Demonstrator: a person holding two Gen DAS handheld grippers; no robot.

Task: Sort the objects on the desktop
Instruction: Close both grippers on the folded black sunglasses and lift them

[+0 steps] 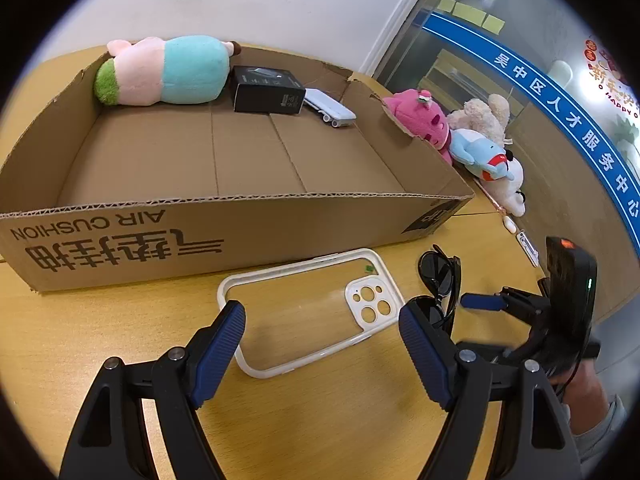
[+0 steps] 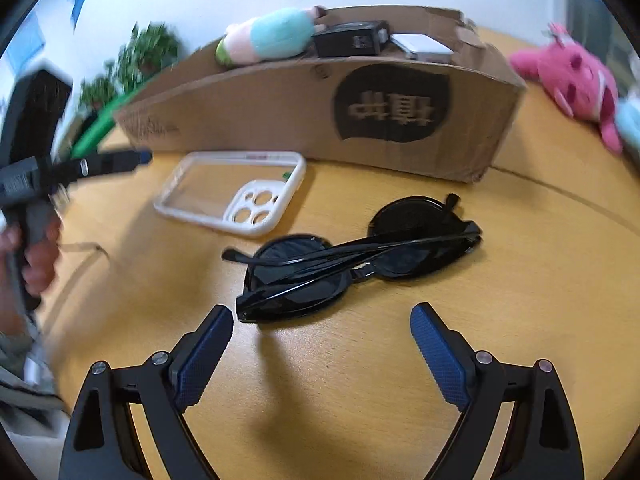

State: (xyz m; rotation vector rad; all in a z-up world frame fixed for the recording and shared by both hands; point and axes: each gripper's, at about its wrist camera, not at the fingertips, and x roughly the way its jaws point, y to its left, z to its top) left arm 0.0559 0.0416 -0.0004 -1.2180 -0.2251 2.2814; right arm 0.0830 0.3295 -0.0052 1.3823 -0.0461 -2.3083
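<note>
A clear phone case with a white rim (image 1: 312,304) lies on the wooden table in front of a low cardboard box (image 1: 224,232). My left gripper (image 1: 322,312) is open just above the case, fingers either side of it. Folded black sunglasses (image 2: 356,256) lie right of the case; they also show in the left wrist view (image 1: 438,280). My right gripper (image 2: 322,320) is open and empty just short of the sunglasses. The box (image 2: 304,120) holds a pink and teal plush (image 1: 168,72), a black carton (image 1: 268,90) and a pale blue device (image 1: 330,108).
Several plush toys lie right of the box: a pink one (image 1: 420,120), a beige one (image 1: 486,114), a blue one (image 1: 480,152) and a white one (image 1: 510,188). Small white items (image 1: 528,246) lie near the table's right edge. A glass wall stands beyond.
</note>
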